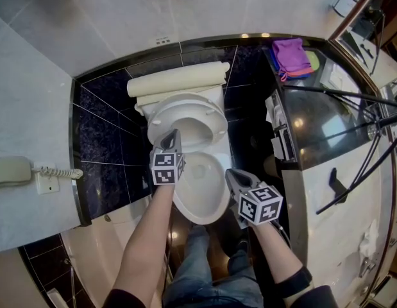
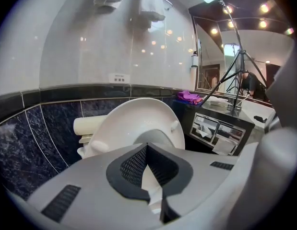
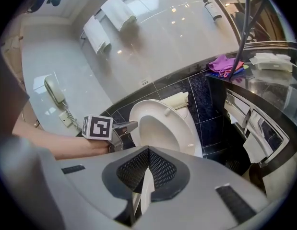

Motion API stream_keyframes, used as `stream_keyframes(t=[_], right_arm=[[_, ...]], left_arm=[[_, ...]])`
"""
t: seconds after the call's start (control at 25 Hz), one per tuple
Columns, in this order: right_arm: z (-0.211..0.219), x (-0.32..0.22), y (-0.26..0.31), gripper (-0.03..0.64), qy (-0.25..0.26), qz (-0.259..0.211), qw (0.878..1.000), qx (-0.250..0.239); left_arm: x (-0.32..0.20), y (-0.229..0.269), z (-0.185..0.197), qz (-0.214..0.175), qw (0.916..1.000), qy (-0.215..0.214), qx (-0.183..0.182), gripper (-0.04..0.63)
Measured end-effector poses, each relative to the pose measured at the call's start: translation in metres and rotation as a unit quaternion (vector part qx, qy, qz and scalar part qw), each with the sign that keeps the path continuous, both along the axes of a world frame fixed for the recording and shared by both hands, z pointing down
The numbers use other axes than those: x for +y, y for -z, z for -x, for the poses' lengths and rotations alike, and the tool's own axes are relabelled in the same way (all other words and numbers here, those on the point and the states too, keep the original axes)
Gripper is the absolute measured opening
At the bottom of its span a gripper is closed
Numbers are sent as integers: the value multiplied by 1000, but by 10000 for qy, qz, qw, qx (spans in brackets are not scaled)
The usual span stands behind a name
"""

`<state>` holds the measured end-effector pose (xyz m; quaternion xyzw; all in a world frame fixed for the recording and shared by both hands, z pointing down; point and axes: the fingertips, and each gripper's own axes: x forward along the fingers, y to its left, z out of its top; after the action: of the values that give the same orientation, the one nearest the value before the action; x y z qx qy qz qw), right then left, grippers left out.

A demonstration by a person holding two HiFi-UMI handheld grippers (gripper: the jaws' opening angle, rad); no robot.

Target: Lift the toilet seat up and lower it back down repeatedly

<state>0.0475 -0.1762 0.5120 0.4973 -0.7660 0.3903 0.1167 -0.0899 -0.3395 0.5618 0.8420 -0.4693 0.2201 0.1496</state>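
So the toilet seat (image 2: 138, 121) is a plain white ring, tipped up and leaning back toward the cream tank top (image 1: 176, 79) in the upper middle of the head view. From the left gripper view you're looking at its underside, with two little bumpers on it.

The left gripper (image 1: 173, 135) reaches up from the bottom of the frame on a bare forearm, and its tip sits right at the seat's lower left edge. I honestly can't tell if it's actually touching. Its jaws are pinched together with nothing in them. The right gripper (image 1: 230, 174) hangs at the lower right of the bowl (image 1: 201, 218), angled up and left. Its jaws are closed and empty too, well off the seat.

The bowl is open, white inside. On the black counter (image 1: 313, 117) at right there's a purple cloth (image 1: 289, 56), and the chrome slots (image 3: 244, 123) in its front have white paper in them.
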Motion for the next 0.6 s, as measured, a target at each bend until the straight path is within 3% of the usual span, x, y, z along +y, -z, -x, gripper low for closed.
stream_keyframes(t=[0.6], right_arm=[[8, 0, 20, 7, 385, -324, 9967, 637]], left_arm=[[38, 36, 6, -58, 10000, 33, 18, -9]])
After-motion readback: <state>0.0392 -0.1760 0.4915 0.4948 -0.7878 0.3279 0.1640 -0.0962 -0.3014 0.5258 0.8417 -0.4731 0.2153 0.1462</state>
